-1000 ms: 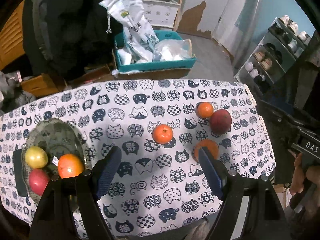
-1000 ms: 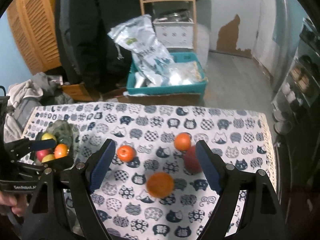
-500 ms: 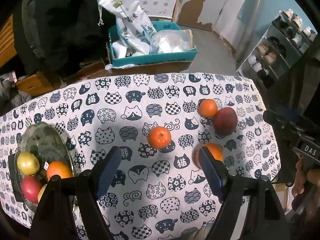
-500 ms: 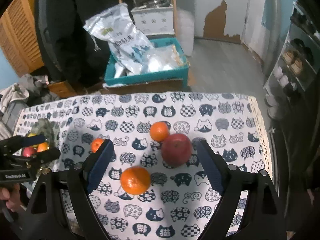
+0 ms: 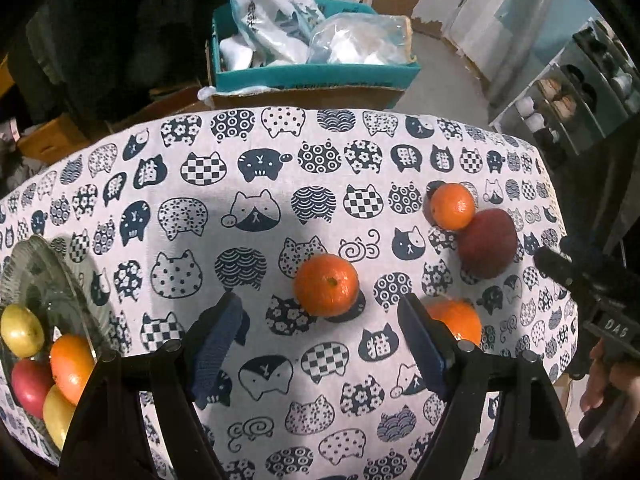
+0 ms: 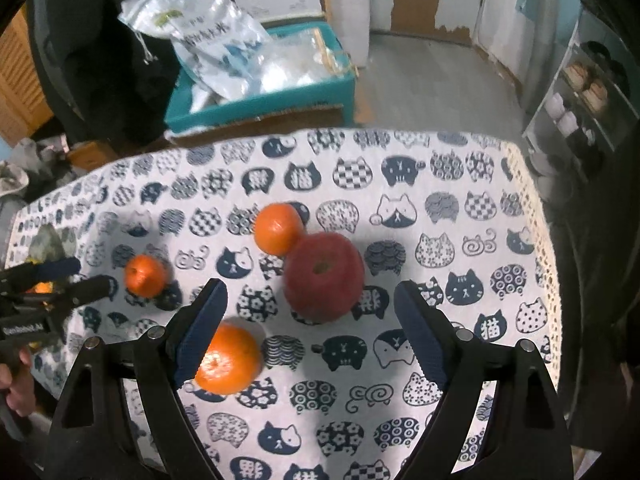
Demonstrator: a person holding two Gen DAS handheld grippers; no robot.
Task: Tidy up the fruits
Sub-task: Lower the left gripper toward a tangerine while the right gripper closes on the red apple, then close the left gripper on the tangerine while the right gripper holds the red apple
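Note:
On the cat-print tablecloth [image 5: 256,184] lie three oranges and a red apple. My left gripper [image 5: 320,320] is open, above and just short of the middle orange [image 5: 326,285]. A small orange [image 5: 453,206] touches the red apple [image 5: 486,242]; a larger orange [image 5: 456,320] is partly hidden behind my right finger. A glass bowl [image 5: 36,264] at the left holds several fruits. My right gripper [image 6: 310,308] is open, with the red apple [image 6: 324,276] between and just beyond its fingers. The larger orange [image 6: 228,358] sits by its left finger [image 6: 202,330].
A teal box [image 5: 316,68] with plastic bags stands on the floor beyond the table's far edge. A shoe rack [image 5: 580,88] is at the right. The right gripper shows at the right edge of the left wrist view [image 5: 576,276], the left gripper at the left of the right wrist view [image 6: 56,284].
Both grippers have moved forward and lower toward the table. The middle orange now sits nearer the left gripper's fingers; the red apple has come between the right gripper's fingers.

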